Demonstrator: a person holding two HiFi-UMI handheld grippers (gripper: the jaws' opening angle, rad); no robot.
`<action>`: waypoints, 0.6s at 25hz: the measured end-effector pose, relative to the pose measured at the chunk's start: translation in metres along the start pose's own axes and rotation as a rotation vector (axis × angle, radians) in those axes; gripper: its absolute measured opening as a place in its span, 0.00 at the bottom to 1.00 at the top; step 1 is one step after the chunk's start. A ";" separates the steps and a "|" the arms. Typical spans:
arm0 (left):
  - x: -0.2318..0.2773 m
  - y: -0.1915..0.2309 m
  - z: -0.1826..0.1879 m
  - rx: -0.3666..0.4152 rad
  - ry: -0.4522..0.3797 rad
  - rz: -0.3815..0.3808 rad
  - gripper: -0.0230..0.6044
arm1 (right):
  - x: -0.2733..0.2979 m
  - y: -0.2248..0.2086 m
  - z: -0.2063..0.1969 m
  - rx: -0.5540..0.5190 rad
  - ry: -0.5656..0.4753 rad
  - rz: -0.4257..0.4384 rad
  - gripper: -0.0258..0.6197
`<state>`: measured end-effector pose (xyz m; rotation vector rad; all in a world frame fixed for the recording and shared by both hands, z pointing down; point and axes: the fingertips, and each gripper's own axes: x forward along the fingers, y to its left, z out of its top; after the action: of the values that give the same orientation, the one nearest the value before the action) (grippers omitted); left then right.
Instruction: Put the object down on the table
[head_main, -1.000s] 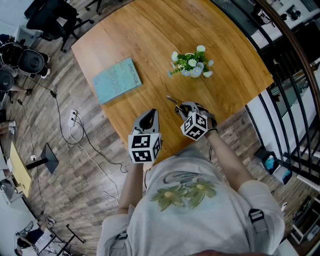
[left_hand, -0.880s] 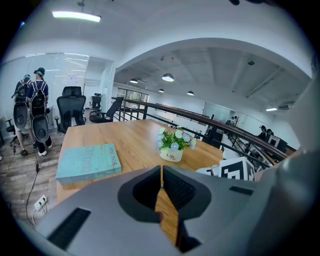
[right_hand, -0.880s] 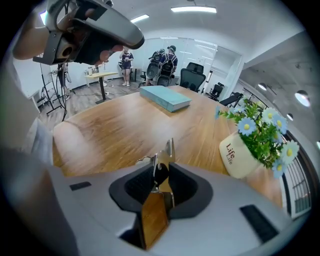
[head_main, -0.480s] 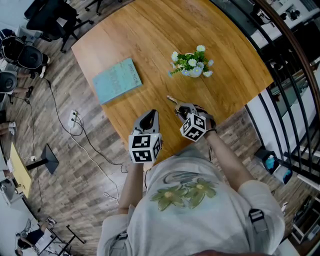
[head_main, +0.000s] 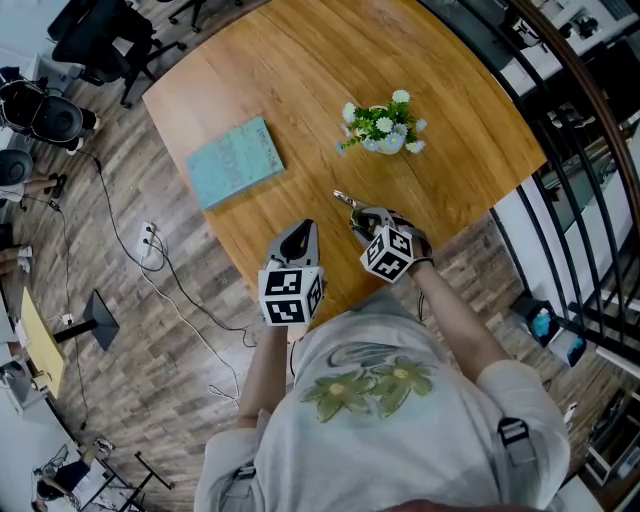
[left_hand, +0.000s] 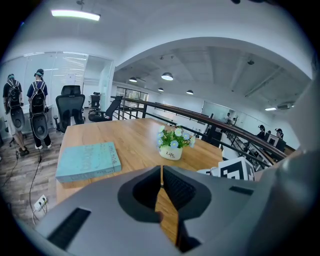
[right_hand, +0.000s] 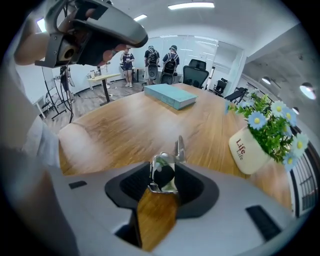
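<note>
A small shiny metal tool (right_hand: 164, 172) with a dark middle lies between the jaws of my right gripper (right_hand: 163, 176), low over the wooden table (head_main: 300, 80). Those jaws are opening and the pads stand just beside the tool, which leans toward the left pad. In the head view the tool's thin tip (head_main: 345, 201) pokes out ahead of the right gripper (head_main: 362, 218) near the table's front edge. To its left my left gripper (head_main: 303, 228) hovers over the same edge, shut with nothing in it (left_hand: 161, 175).
A teal book (head_main: 234, 160) lies at the table's left. A white pot of flowers (head_main: 385, 128) stands beyond the right gripper. A black railing (head_main: 590, 150) runs along the right. Office chairs and people stand on the floor past the table.
Almost nothing shifts in the head view. Both grippers stay at the table's front edge, and the tool's tip stays ahead of the right gripper.
</note>
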<state>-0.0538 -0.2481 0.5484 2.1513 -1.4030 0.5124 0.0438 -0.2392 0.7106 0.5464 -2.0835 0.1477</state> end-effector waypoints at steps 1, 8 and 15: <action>0.000 0.000 0.000 0.001 0.001 -0.001 0.08 | -0.001 0.000 0.001 0.013 -0.006 0.002 0.29; -0.003 0.002 0.004 0.008 -0.004 -0.005 0.08 | -0.028 -0.005 0.029 0.166 -0.146 -0.004 0.33; -0.005 -0.004 0.012 0.022 -0.025 -0.018 0.08 | -0.071 -0.016 0.060 0.235 -0.296 -0.061 0.24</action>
<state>-0.0522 -0.2502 0.5355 2.1926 -1.3966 0.4987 0.0367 -0.2497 0.6172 0.8137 -2.3489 0.2943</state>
